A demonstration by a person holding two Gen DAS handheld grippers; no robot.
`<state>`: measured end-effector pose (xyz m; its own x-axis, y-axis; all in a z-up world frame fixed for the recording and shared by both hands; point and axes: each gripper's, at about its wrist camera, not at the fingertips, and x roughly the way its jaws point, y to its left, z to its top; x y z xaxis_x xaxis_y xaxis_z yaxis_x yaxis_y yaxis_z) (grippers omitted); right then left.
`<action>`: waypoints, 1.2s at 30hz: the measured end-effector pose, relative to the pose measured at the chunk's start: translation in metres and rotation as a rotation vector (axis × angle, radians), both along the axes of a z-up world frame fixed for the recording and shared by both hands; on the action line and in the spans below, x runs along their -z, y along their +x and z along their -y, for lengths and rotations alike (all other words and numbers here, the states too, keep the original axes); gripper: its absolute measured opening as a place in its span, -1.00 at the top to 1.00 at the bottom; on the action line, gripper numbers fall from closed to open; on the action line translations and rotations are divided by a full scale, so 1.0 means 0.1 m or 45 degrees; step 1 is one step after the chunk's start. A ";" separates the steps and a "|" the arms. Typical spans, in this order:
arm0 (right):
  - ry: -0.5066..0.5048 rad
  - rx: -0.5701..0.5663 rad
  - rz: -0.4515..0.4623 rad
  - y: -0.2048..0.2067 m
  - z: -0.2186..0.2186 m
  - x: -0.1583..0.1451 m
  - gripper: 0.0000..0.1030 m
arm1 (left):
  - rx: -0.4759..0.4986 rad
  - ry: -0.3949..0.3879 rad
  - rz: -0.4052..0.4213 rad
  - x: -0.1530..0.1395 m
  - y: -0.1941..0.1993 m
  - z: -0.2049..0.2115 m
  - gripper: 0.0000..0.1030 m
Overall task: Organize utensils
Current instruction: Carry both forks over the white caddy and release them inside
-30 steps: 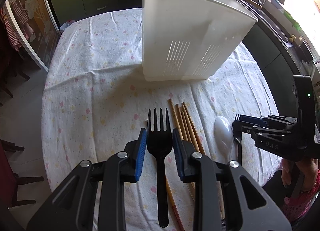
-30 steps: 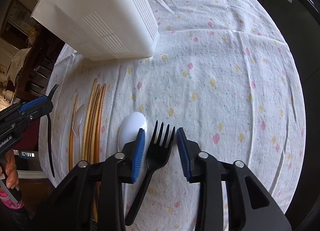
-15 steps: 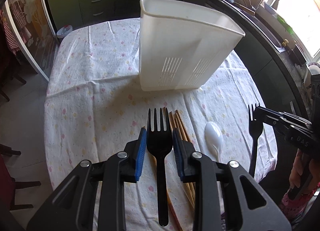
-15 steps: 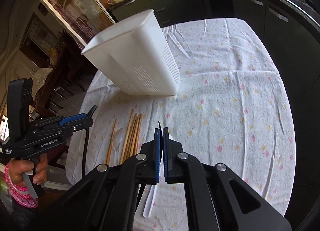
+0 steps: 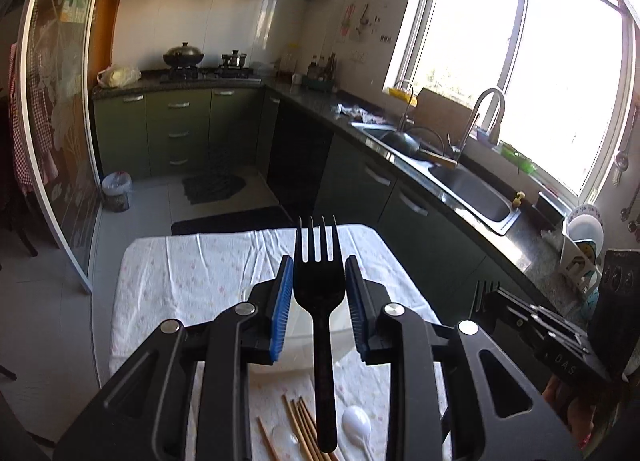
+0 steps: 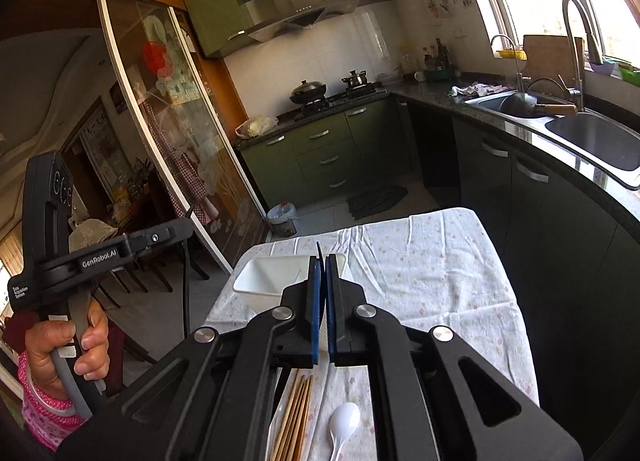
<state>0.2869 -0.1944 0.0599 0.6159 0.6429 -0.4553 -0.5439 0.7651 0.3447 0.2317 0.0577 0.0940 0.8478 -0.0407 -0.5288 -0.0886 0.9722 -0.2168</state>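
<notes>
Forks [image 5: 319, 293] lifted; white bin [image 6: 276, 277] unfilled.

The left gripper [image 6: 176, 231] body, seen from the right wrist camera, carries "GenRobot.AI" in white along its side, with a small stacked label "Data Acquisition System" near the handle. The right gripper [image 5: 486, 293] housing, seen from the left wrist camera, bears "DAS".

Black plastic fork [image 5: 319, 293] held upright between left jaws, tines up, above the worktop. Second black plastic fork [image 6: 320, 257] edge-on, pinched in right jaws. White plastic utensil bin [image 6: 272, 277] open-topped on floral cloth. Bundle of wooden chopsticks [image 6: 294, 417] lying flat, white plastic spoon [image 6: 344, 427] just beside them.
</notes>
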 end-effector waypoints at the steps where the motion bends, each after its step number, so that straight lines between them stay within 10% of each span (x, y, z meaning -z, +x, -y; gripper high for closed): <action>1: -0.008 0.014 0.021 0.00 -0.02 -0.04 0.93 | -0.008 0.010 0.054 -0.05 0.06 0.01 0.50; 11: -0.030 0.064 0.088 0.30 -0.27 -0.04 0.93 | -0.155 0.186 0.404 0.13 0.56 -0.01 0.50; 36: -0.168 0.291 0.451 0.74 -1.08 -0.18 0.93 | -0.093 0.211 0.215 0.56 -0.09 0.05 -0.05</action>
